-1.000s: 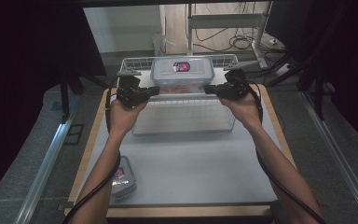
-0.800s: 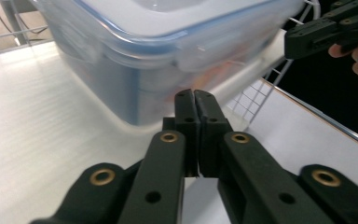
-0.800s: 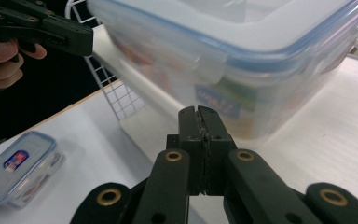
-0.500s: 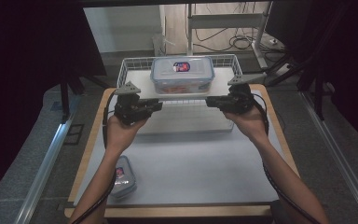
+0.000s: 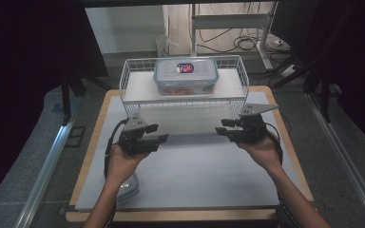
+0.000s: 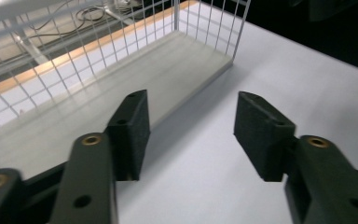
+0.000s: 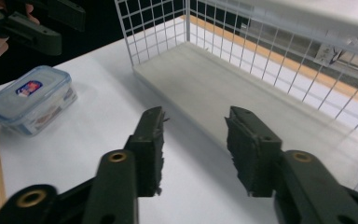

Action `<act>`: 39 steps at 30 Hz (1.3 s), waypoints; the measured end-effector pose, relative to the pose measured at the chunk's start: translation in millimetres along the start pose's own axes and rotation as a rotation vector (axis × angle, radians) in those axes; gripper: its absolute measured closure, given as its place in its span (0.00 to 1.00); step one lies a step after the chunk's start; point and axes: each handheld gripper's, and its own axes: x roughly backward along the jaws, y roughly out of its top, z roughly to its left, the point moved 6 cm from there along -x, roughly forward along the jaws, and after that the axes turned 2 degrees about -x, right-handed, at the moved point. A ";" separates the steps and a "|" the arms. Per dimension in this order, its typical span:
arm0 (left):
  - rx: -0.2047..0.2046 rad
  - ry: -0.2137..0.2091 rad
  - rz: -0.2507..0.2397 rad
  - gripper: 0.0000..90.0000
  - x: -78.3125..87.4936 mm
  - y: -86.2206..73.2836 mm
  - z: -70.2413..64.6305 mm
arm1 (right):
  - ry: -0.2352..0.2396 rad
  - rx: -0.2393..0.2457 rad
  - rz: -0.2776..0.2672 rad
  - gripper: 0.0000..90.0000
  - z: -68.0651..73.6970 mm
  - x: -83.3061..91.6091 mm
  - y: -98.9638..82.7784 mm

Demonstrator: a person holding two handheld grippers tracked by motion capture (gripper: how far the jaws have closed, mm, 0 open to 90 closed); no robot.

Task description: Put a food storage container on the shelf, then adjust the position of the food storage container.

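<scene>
Two-level white wire shelf standing at far end of white table, taken as landmark. Clear lidded container with blue lid seal and red-blue label resting flat on upper board of shelf, roughly centred, untouched by either gripper. Left gripper held above table just in front of shelf's left front corner, tips pointing toward the middle. Right gripper held just in front of shelf's right front corner, tips pointing back toward left gripper. Both grippers clear of shelf and well apart from each other. Left gripper jaws partly open, just been opening, nothing between them; in left gripper view, bare table and lower board of shelf visible through the gap. Right gripper jaws likewise partly open, just been opening, nothing between them. Second lidded container lying on table near the front left corner, well away from shelf, partly hidden under left forearm in high view.
</scene>
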 end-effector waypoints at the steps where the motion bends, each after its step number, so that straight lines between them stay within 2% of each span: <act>1: 0.002 -0.001 0.001 0.45 -0.2 -4.0 -2.3 | -0.001 -0.004 0.002 0.57 1.1 0.4 -4.3; 6: 0.009 -0.003 0.016 0.33 -0.5 -23.7 -12.3 | -0.010 0.008 -0.005 0.47 9.7 1.3 -27.0; 11: 0.031 0.002 0.030 0.24 0.1 -38.0 -20.8 | -0.028 0.045 0.027 0.39 19.3 -2.2 -51.3; 15: 0.036 0.010 0.026 0.17 3.1 -45.3 -27.5 | -0.032 0.018 0.053 0.32 20.6 -3.6 -67.3; 19: 0.027 0.030 0.020 0.09 6.1 -54.2 -32.1 | -0.020 -0.017 0.035 0.24 22.2 -2.9 -79.5; 21: 0.029 0.034 0.026 0.06 6.8 -60.1 -33.6 | -0.031 -0.012 0.050 0.21 23.1 -3.4 -87.9; 24: 0.047 0.019 0.030 0.04 5.8 -70.2 -34.9 | -0.052 0.007 0.062 0.17 23.3 -3.3 -98.4; 25: 0.041 0.010 0.041 0.03 5.0 -74.0 -35.5 | -0.055 0.011 0.067 0.16 23.3 -3.2 -101.3; 29: 0.014 0.058 0.095 0.02 1.5 -85.1 -33.6 | -0.083 0.045 0.095 0.12 20.0 -4.1 -111.9; 31: 0.011 0.066 0.108 0.02 -0.2 -87.3 -33.2 | -0.096 0.057 0.120 0.12 16.4 -6.8 -117.1; 34: 0.018 0.068 0.122 0.02 -1.0 -88.9 -32.0 | -0.093 0.046 0.132 0.12 14.0 -9.4 -119.7; 38: 0.020 0.118 0.142 0.02 3.3 -93.6 -23.1 | -0.095 0.042 0.136 0.12 13.6 -8.3 -119.9; 39: 0.022 0.118 0.142 0.04 4.4 -94.3 -22.0 | -0.090 0.037 0.133 0.12 13.2 -8.2 -119.8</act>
